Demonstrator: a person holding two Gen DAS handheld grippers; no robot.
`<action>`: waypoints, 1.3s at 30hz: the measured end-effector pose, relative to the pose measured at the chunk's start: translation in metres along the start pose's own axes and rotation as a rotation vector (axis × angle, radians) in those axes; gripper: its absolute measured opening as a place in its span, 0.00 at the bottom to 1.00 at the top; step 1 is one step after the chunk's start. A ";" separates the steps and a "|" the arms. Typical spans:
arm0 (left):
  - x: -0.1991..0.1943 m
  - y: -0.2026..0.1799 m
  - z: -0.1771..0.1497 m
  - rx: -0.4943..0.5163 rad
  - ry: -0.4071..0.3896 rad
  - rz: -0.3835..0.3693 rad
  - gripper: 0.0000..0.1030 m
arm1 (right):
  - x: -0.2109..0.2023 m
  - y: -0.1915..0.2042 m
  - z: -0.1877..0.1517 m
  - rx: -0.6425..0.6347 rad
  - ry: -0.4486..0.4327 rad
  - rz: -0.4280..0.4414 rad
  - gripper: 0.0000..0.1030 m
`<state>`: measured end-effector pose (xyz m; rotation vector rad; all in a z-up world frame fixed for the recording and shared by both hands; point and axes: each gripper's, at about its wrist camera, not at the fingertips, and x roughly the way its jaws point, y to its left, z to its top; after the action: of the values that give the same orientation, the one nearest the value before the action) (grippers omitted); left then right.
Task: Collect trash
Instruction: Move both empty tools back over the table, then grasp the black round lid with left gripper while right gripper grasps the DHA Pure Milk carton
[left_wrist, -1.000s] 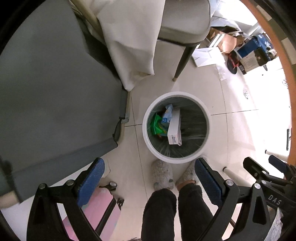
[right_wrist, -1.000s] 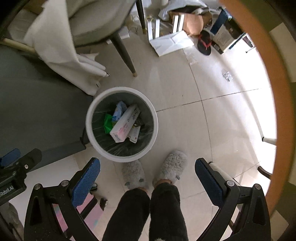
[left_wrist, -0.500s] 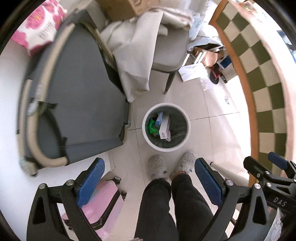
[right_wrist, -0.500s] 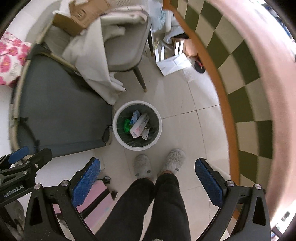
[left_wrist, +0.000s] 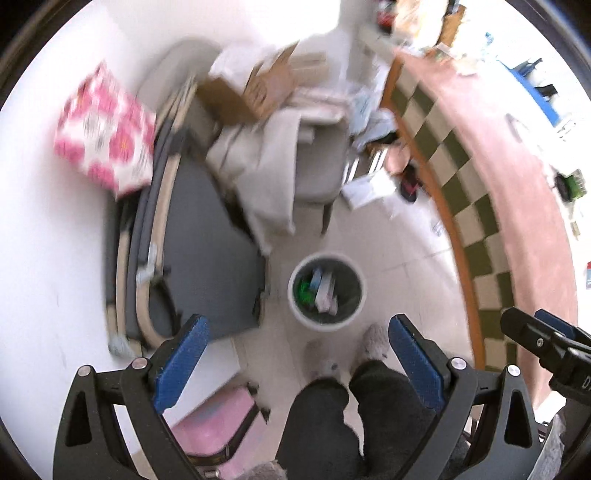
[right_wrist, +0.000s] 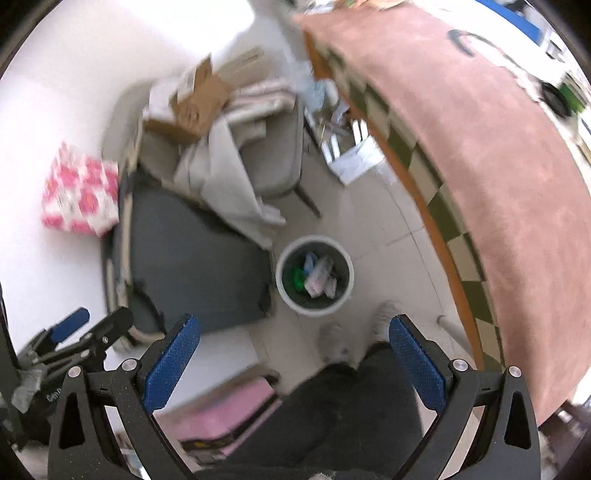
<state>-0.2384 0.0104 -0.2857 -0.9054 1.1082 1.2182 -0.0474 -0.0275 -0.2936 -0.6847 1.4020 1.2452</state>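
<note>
I've lifted both tools high; the trash bin (left_wrist: 327, 291), holding dropped wrappers, has shrunk far below them. The left gripper (left_wrist: 297, 363) and right gripper (right_wrist: 293, 363) are spread, empty—next, table litter.

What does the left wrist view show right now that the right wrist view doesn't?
Only the left wrist view shows the right tongs at its right edge. Only the right wrist view shows the left tongs at its lower left. Both share the white trash bin with wrappers inside, the grey slippers beside it, the pink floral pack and the cardboard box. Both tongs are open and empty.
</note>
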 end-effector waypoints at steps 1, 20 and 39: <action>-0.006 -0.006 0.007 0.016 -0.018 0.006 0.97 | -0.005 -0.003 0.005 0.016 -0.016 0.007 1.00; -0.010 -0.434 0.151 0.587 -0.077 -0.123 1.00 | -0.155 -0.423 0.080 0.689 -0.187 -0.345 1.00; 0.147 -0.696 0.213 0.782 0.205 -0.121 0.99 | -0.074 -0.642 0.127 0.818 0.020 -0.431 1.00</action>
<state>0.4822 0.1463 -0.4036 -0.4791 1.5119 0.5083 0.5970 -0.1084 -0.4036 -0.3825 1.5141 0.2688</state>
